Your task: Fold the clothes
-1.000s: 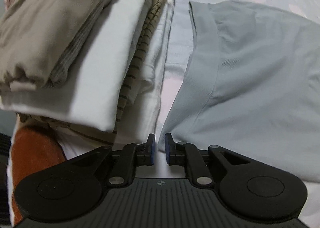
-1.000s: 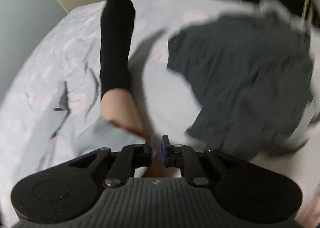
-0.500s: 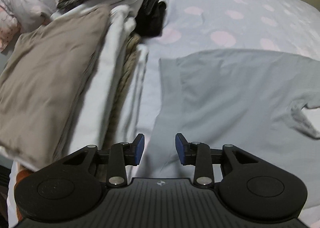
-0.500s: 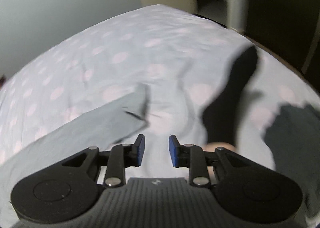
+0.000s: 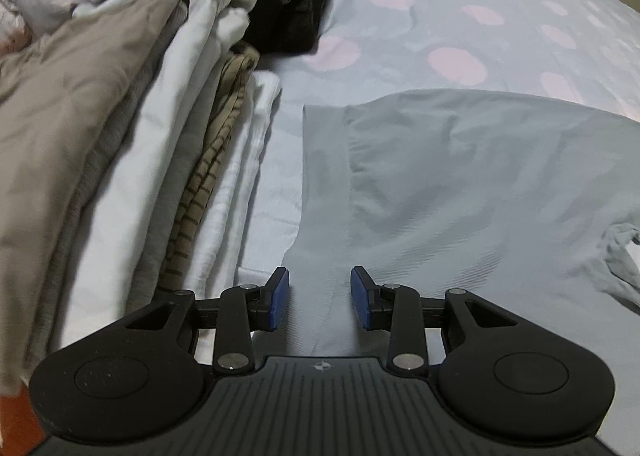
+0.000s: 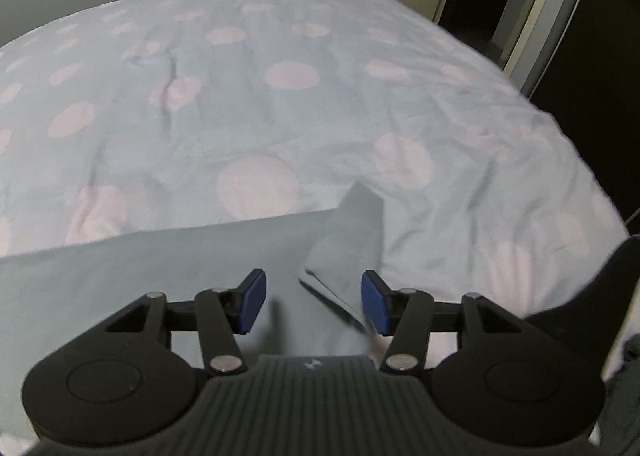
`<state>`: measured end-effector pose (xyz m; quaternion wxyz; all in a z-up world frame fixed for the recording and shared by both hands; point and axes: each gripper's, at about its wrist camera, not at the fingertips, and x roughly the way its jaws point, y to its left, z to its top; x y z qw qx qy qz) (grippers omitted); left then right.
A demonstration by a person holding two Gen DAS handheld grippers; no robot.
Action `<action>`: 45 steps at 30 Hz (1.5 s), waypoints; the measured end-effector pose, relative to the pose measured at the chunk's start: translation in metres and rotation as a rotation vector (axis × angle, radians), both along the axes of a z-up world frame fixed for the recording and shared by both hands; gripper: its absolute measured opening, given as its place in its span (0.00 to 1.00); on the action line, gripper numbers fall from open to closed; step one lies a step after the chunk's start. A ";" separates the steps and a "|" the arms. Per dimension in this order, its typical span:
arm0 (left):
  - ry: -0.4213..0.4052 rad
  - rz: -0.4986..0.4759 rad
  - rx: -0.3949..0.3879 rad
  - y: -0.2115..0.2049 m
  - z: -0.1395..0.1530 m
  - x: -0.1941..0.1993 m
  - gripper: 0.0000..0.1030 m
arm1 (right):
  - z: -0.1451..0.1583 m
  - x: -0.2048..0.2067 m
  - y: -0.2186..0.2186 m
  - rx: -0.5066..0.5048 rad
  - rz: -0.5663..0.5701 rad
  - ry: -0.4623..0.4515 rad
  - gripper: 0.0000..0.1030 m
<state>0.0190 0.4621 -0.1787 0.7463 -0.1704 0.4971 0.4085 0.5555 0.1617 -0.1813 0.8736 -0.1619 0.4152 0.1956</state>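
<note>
Spotted bedspread [image 6: 256,104] carrying a flattened grey garment [image 5: 480,184], left tongs [image 5: 319,299] and right tongs [image 6: 313,302] both apart over its edges, poised for gripping.

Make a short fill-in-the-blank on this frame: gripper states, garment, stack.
1. Both the left gripper and the right gripper are ____.
2. The grey shirt lies flat on a bedsheet dotted with ____ spots.
3. In the left wrist view, the stack of folded clothes lies to the ____ of the shirt.

Missing words: open; pink; left
</note>
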 end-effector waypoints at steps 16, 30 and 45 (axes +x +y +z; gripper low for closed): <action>-0.027 -0.085 -0.004 -0.016 0.008 -0.002 0.39 | 0.011 0.049 -0.087 -0.079 -0.295 -0.044 0.52; 0.032 -0.552 0.114 -0.104 0.048 -0.028 0.39 | 0.079 -0.047 -0.182 -0.063 -0.089 -0.117 0.52; 0.352 -0.922 0.299 -0.184 -0.030 -0.062 0.39 | 0.069 -0.183 -0.278 -0.141 0.050 -0.102 0.52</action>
